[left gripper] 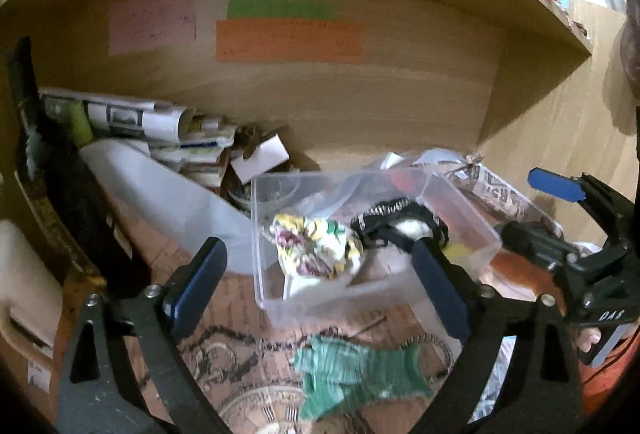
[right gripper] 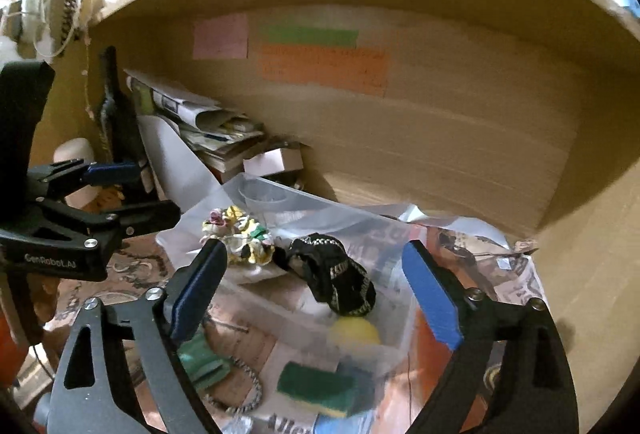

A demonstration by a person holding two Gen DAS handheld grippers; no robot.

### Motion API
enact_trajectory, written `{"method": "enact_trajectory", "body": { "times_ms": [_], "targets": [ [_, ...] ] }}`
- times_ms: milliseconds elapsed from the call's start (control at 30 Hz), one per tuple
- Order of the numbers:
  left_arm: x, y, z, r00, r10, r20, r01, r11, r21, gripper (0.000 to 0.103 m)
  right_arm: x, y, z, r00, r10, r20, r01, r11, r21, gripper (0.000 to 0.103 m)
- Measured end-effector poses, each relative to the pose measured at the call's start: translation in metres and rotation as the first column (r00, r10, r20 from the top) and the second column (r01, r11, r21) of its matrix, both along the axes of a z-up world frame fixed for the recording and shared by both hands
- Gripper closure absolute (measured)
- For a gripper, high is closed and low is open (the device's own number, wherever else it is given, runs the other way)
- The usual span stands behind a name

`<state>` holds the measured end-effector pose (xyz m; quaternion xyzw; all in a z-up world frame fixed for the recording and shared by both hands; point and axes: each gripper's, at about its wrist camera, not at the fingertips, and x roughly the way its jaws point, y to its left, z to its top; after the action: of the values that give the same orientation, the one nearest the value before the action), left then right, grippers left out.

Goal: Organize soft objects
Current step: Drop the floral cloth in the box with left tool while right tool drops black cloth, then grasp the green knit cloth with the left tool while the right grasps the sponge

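Sitting in the clear bin (left gripper: 376, 234) are a crumpled floral cloth (left gripper: 316, 250) and a black patterned one (right gripper: 336, 282). Only the right view shows a green-yellow sponge (right gripper: 320, 388) and yellow ball (right gripper: 354, 330). Left tool (left gripper: 320, 286) and right tool (right gripper: 316, 290) both gape wide, empty.

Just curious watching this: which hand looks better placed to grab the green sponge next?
Probably the right: the green sponge lies just below its open gripper, beside the clear bin. The left gripper doesn't see it.
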<state>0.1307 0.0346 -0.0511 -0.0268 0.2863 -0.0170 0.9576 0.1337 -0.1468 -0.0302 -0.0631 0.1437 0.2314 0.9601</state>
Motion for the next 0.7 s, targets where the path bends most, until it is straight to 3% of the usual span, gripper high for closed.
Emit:
{"method": "enact_trajectory", "body": {
  "times_ms": [267,600,700],
  "targets": [
    [-0.016,-0.001,-0.034,0.994,-0.004,-0.113,0.006,1.000,0.012,0.008,-0.004,-0.013,-0.035,0.994,-0.045,-0.103,0.044,0.999,-0.009,0.013],
    [-0.011,0.007,-0.099,0.953,-0.009,-0.301,-0.012,0.997,-0.070,0.008,0.012,-0.016,-0.092,0.951,-0.056,-0.303,0.055,0.998,-0.012,0.013],
    [-0.006,0.009,-0.109,0.944,-0.021,-0.329,-0.011,0.995,-0.096,0.014,0.017,-0.016,-0.096,0.943,-0.035,-0.330,0.038,0.999,0.004,0.014]
  ]
}}
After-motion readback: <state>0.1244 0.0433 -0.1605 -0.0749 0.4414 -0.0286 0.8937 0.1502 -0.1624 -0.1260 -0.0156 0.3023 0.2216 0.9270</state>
